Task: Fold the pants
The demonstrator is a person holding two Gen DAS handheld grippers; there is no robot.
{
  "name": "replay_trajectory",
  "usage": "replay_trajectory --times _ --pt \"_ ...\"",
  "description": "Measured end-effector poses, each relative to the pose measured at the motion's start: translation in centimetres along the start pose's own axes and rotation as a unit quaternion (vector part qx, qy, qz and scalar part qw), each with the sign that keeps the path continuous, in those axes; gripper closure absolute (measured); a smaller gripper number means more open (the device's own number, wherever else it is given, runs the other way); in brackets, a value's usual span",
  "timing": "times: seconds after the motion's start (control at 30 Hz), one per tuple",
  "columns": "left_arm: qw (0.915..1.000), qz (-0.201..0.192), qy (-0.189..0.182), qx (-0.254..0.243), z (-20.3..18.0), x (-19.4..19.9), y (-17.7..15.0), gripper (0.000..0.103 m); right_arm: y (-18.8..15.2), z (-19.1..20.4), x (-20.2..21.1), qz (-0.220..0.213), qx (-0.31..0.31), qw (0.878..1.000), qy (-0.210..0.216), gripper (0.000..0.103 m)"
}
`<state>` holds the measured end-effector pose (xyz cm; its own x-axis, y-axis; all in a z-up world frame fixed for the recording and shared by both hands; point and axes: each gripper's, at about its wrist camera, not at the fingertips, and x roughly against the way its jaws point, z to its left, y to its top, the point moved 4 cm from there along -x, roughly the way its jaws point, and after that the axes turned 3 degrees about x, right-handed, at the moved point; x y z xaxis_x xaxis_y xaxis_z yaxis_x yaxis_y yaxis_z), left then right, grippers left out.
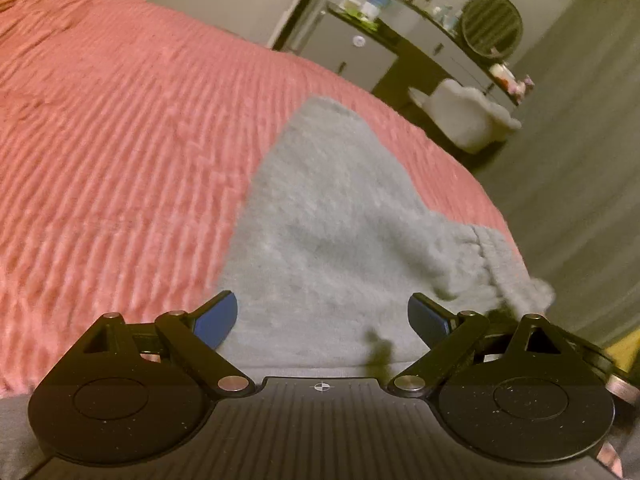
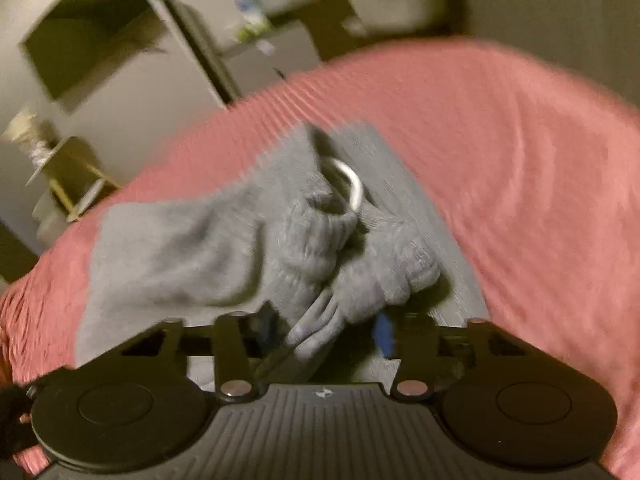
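Observation:
Grey fleece pants [image 1: 332, 220] lie on a pink ribbed bedspread [image 1: 120, 140]. In the left wrist view my left gripper [image 1: 322, 320] is open, its blue-padded fingers [image 1: 218, 318] spread just above the near part of the pants, holding nothing. The gathered waistband [image 1: 496, 264] lies at the right, near the bed's edge. In the right wrist view the pants [image 2: 192, 252] are bunched, and my right gripper [image 2: 324, 340] is shut on a fold of the waistband cuff [image 2: 360, 280]. A metal ring [image 2: 350, 184] shows among the folds. This view is blurred.
The bed's edge [image 1: 492, 200] drops to the floor at the right. A dresser with bottles and a round mirror [image 1: 492, 26] stands beyond, with a white fluffy stool [image 1: 464, 114]. A small side table [image 2: 68, 176] stands left of the bed in the right wrist view.

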<state>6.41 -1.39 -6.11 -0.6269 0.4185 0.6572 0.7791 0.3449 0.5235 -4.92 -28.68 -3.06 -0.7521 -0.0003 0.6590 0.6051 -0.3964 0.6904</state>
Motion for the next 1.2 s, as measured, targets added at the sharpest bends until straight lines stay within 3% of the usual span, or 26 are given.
replay_trajectory --times 0.1,0.17,0.23,0.27,0.37,0.53,0.6,0.7,0.83,0.9,0.93,0.97,1.07,1.2 --pt "0.9996 -0.013 0.020 0.013 0.9 0.9 0.3 0.007 0.1 0.1 2.4 -0.037 0.041 0.998 -0.020 0.067" --pt "0.9989 -0.020 0.039 0.015 1.5 0.9 0.5 0.007 -1.5 -1.4 1.3 -0.005 0.053 0.997 -0.049 0.066" --pt "0.9982 -0.009 0.056 0.019 1.8 0.5 0.4 0.007 -3.1 -3.3 -0.6 0.059 0.019 0.996 -0.056 0.066" --pt "0.9981 -0.005 0.058 0.019 1.8 0.3 0.3 0.007 -2.8 -3.5 -0.3 0.052 0.001 0.997 -0.048 0.065" --pt "0.9975 -0.003 0.071 -0.004 1.4 0.3 0.0 0.007 -1.2 -2.7 1.7 0.018 -0.006 0.999 -0.038 0.052" --pt "0.9972 -0.008 0.072 -0.016 0.9 0.7 0.1 0.007 -0.5 -2.3 3.6 0.013 0.029 0.997 -0.073 0.032" --pt "0.9968 -0.009 0.078 -0.018 0.9 1.0 0.3 0.007 0.4 -2.2 5.0 -0.014 0.052 0.993 -0.102 0.023" --pt "0.9962 -0.024 0.082 -0.017 1.0 1.8 1.1 0.007 1.5 -2.3 6.3 -0.060 0.070 0.989 -0.111 0.013" --pt "0.9933 -0.050 0.096 -0.039 0.7 3.2 2.1 0.007 2.8 -3.1 3.0 -0.046 0.067 0.991 -0.109 0.012" --pt "0.9907 -0.058 0.107 -0.061 0.4 3.8 2.3 0.007 2.4 -4.0 0.0 0.006 0.048 0.996 -0.081 0.012" --pt "0.9887 -0.063 0.114 -0.073 0.3 4.1 2.5 0.007 1.3 -4.3 -1.8 0.052 0.029 0.996 -0.063 0.012" --pt "0.9873 -0.064 0.121 -0.081 0.4 4.2 2.5 0.007 0.3 -4.4 -3.0 0.080 0.030 0.994 -0.073 0.012" --pt "0.9856 -0.048 0.127 -0.101 0.6 4.2 2.2 0.007 -0.6 -3.6 -3.1 0.065 0.104 0.988 -0.095 0.013" --pt "0.9840 -0.030 0.136 -0.111 0.5 3.7 1.6 0.007 1.2 -3.8 -0.6 -0.002 0.119 0.985 -0.125 0.009"
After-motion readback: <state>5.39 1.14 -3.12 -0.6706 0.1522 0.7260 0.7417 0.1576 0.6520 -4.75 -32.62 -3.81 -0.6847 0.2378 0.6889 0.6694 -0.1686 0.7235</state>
